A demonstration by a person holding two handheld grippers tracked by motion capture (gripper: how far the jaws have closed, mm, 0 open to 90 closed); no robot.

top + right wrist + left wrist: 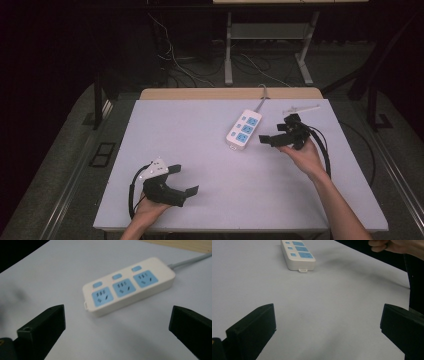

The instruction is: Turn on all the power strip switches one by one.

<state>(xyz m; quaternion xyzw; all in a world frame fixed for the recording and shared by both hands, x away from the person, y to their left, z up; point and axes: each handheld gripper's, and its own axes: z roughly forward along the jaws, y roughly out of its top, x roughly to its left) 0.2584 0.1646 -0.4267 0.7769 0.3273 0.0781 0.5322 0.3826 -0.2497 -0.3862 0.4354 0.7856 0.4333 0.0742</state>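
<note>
A white power strip (243,129) with three blue sockets lies on the white table (190,125), right of centre; its grey cable (262,95) runs off the back edge. My right gripper (276,133) hovers just right of the strip, jaws wide apart and empty, pointing toward it. In the right gripper view the power strip (127,290) lies ahead of that gripper (117,317), beyond the jaws. My left gripper (184,179) rests near the front left of the table, open and empty. In the left gripper view its jaws (327,315) frame bare table, with the power strip (298,253) far ahead.
A thin white object (301,108) lies at the table's back right. A wooden strip (230,93) borders the far edge. Beyond the table stand a desk frame (267,45) and loose floor cables (185,65). The other hand (397,246) appears at the left gripper view's top right.
</note>
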